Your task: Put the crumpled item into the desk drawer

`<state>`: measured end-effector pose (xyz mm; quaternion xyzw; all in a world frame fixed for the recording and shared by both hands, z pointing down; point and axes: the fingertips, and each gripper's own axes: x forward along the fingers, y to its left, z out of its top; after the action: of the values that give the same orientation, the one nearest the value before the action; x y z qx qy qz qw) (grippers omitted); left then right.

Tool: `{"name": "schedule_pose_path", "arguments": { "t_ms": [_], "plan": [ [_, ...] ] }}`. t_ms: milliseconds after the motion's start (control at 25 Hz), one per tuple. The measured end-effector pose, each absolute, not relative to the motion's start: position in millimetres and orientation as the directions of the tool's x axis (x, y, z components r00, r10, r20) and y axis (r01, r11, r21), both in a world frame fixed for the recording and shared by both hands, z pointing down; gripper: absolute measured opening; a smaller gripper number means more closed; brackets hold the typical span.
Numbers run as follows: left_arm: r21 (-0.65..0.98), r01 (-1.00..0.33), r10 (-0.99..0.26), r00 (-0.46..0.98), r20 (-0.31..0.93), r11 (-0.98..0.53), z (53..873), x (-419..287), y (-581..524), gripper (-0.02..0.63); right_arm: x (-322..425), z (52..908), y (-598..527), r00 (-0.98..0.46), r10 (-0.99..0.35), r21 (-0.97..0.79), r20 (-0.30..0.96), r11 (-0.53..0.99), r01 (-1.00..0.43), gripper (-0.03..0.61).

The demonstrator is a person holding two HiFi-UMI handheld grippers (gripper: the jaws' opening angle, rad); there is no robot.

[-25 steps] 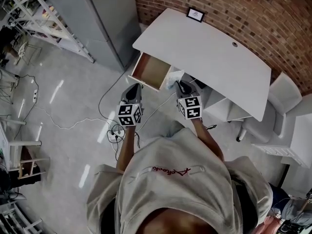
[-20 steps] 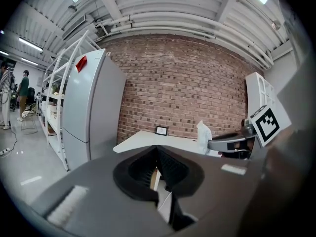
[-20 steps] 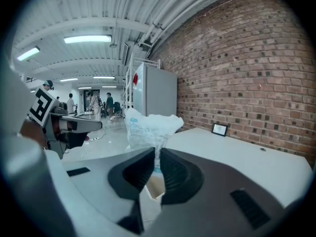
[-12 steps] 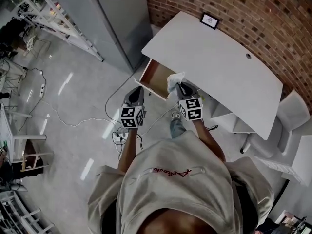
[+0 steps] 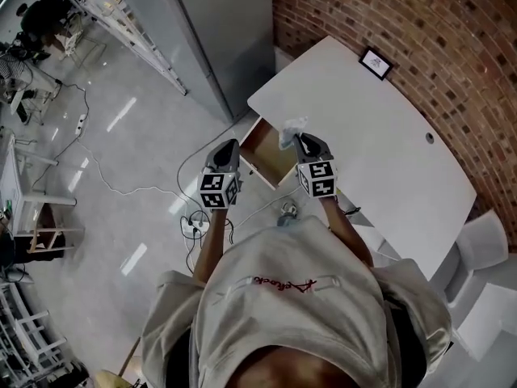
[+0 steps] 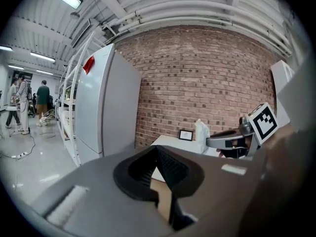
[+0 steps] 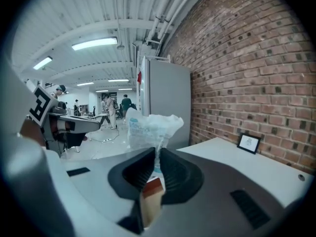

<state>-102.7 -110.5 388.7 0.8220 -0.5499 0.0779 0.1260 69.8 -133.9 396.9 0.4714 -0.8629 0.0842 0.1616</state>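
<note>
My right gripper [image 5: 302, 141] is shut on the crumpled item [image 5: 292, 130], a white, partly clear wrapper that sticks up from the jaws [image 7: 149, 126]. It hangs over the far right corner of the open wooden drawer [image 5: 266, 153], at the white desk's [image 5: 371, 144] front edge. My left gripper [image 5: 224, 153] is level with it at the drawer's left side, jaws shut and nothing in them [image 6: 157, 149]. In the left gripper view the right gripper [image 6: 228, 141] and the wrapper [image 6: 201, 134] show to the right.
A tall grey cabinet [image 5: 214, 35] stands left of the desk against the brick wall [image 5: 404, 14]. A small framed picture [image 5: 377, 62] sits on the desk's far edge. Cables and a power strip [image 5: 192, 227] lie on the floor. A white chair [image 5: 485, 241] is at right.
The person has stepped closer to the desk with both grippers. The drawer now lies between the grippers, and the wrapper has come from beside the drawer to over its far right corner.
</note>
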Motion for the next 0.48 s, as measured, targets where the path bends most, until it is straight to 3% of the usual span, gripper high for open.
{"name": "schedule_pose_path", "arguments": {
  "t_ms": [480],
  "plan": [
    [0.102,-0.965,-0.916,0.263,0.304,-0.243,398,-98,-170,0.009,87,411,-220,-0.581,-0.726,-0.032,0.368,0.614,-0.789,0.041]
  ]
}}
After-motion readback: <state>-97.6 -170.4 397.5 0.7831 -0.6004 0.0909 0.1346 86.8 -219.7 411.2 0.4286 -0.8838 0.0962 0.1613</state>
